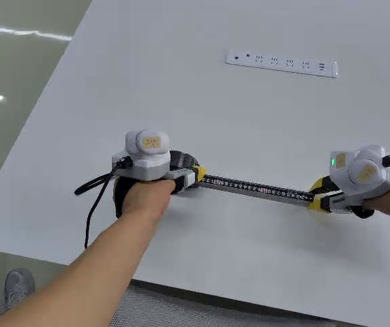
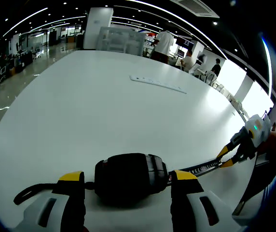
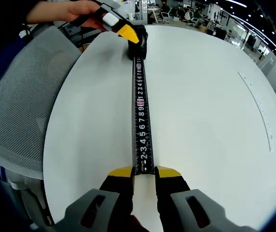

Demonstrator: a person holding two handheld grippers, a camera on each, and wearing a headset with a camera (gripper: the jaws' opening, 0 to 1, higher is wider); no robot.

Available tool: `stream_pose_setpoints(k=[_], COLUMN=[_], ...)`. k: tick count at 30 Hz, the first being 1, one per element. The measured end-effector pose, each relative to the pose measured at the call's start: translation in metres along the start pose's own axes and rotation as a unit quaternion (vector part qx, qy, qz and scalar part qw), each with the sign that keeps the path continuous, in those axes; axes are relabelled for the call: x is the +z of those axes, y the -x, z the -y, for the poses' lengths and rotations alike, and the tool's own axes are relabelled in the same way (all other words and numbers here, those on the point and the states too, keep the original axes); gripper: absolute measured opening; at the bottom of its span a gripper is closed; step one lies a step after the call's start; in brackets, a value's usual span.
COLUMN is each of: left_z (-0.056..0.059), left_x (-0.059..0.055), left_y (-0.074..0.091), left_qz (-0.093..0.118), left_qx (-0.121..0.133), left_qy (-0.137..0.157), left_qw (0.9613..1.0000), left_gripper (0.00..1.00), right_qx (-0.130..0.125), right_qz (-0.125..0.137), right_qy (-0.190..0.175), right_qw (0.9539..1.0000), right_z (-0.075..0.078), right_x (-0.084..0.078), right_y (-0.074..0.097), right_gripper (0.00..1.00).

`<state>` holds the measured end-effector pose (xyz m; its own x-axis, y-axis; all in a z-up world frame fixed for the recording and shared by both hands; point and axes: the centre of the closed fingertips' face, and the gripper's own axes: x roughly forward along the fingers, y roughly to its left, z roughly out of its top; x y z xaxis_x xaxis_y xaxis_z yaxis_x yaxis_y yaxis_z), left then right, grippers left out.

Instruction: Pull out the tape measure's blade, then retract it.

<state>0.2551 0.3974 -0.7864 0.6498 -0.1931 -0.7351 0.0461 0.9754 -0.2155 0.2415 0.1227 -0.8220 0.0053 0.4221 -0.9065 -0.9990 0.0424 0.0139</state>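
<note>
The blade's tip is pinched between the jaws of the right gripper (image 3: 144, 171). From there the blade (image 3: 142, 111) is stretched straight ahead along the jaw axis, over the table (image 3: 200, 121), to the case (image 3: 138, 48) at the far end, which is clamped by the left gripper (image 2: 128, 176). Retraction would likely be made along that line, toward the case.

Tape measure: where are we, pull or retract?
Pull looks done: the blade stretches out between the two grippers. In hand: the left gripper clamps the case, and the right gripper pinches the blade's tip. Left: retracting.
</note>
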Motion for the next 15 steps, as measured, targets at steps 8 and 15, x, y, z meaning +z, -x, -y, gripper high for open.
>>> stream_pose_setpoints(k=[8, 15], left_z=[-0.0004, 0.0013], left_x=[-0.0024, -0.0022], left_y=[-0.0007, -0.0017], left_qz=[0.002, 0.003], left_qx=[0.001, 0.000], left_qy=[-0.002, 0.000], left_qw=[1.0000, 1.0000], left_gripper=[0.65, 0.62], right_qx=[-0.002, -0.002], right_qz=[-0.002, -0.002], right_qy=[0.012, 0.012], right_qw=[0.9999, 0.9999], right_z=[0.0002, 0.0003], right_x=[-0.0001, -0.0001], right_y=[-0.0006, -0.0009], right_gripper=[0.13, 0.13])
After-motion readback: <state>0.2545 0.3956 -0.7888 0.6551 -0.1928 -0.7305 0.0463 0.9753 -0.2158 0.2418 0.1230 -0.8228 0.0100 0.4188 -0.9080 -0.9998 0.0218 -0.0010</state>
